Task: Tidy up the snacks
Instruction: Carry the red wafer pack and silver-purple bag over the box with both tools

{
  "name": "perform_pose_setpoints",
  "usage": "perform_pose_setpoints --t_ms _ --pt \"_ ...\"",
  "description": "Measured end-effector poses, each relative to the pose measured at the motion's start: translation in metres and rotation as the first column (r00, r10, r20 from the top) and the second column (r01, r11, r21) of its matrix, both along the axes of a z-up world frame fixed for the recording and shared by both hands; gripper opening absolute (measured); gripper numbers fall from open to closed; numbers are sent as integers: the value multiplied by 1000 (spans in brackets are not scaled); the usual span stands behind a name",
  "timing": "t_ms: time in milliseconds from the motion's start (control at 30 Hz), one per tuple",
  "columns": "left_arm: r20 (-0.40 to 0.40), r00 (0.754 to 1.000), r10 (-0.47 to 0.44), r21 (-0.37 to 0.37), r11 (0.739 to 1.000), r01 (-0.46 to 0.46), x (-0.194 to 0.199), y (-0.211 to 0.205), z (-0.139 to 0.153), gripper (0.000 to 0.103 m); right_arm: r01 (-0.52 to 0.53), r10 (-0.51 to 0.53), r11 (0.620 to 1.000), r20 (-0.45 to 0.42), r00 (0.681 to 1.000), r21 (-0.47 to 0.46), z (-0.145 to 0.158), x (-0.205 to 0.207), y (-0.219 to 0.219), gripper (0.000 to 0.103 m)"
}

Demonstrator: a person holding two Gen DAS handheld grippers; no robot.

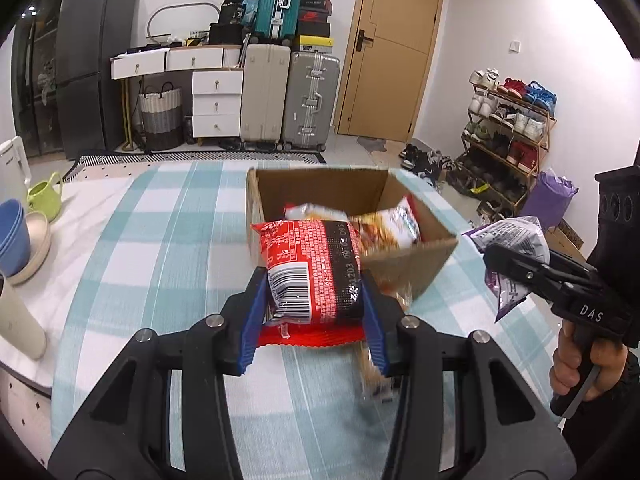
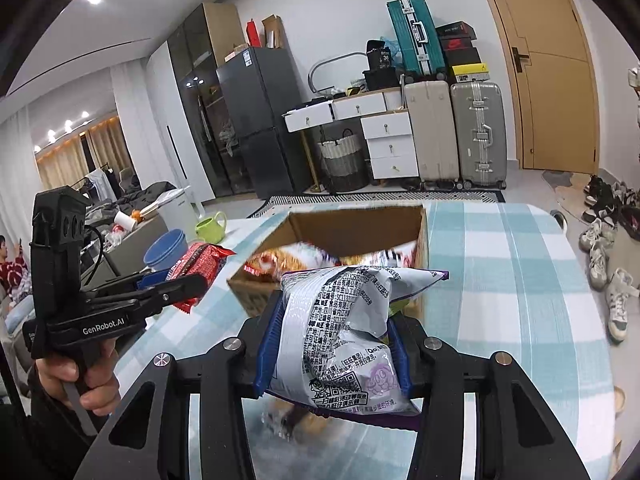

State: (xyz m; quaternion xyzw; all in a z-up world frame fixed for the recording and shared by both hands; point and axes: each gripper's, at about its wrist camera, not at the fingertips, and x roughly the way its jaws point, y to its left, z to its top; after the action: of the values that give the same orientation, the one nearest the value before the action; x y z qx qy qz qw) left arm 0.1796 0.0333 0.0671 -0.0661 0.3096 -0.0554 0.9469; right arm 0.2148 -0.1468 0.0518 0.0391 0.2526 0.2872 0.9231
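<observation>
Now holding a red packet point(image 1: 314, 268) clamped between the blue pads of the left gripper point(image 1: 316, 312), lifted just short of the box point(image 1: 412, 264). Likewise pinching a purple-white bag point(image 2: 340, 336) in the right gripper point(image 2: 334, 354), above the checked cloth point(image 2: 500, 280), near the box's front edge.

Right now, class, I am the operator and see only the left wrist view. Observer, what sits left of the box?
Observer: A green watering can beside blue bowls; you see those too, but beyond them a person sits on a sofa.
Operator: What is printed on the purple bag?
Observer: The purple bag shows black text and a cartoon figure, pinched in the right gripper.
Operator: And my gripper's side?
Observer: The left gripper reads GenRobot.AI and holds the red bag.
</observation>
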Motion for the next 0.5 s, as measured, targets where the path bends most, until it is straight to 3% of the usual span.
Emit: perform_pose_setpoints --t_ms 500 --pt "-26 999 22 11 1000 -21 74 -3 11 41 18 -18 1000 -36 999 -10 7 63 17 46"
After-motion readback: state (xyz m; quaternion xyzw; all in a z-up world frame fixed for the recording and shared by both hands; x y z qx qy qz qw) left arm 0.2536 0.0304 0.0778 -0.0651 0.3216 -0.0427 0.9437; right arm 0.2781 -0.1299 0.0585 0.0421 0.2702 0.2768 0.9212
